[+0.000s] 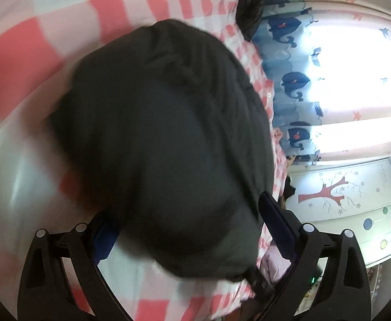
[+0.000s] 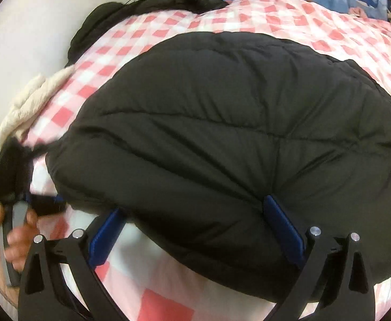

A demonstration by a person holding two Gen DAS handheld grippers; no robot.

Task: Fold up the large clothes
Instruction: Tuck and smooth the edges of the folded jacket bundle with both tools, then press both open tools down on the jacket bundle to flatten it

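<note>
Both my tongs, left (image 1: pixel 187 230) and right (image 2: pixel 195 230), gape wide, gripping nothing, straddling the jacket (image 2: pixel 222 139): puffy, soft, slippery; I'd pinch its near hem.

A black quilted puffer jacket (image 2: pixel 222 139) lies bunched into a rounded, puffy mound on the bed (image 2: pixel 329 34), over its pink-and-white checked cover. Stitched seams cross its top surface. It sits toward the bed's near edge, and its lower hem overhangs a white patch of the cover.
</note>
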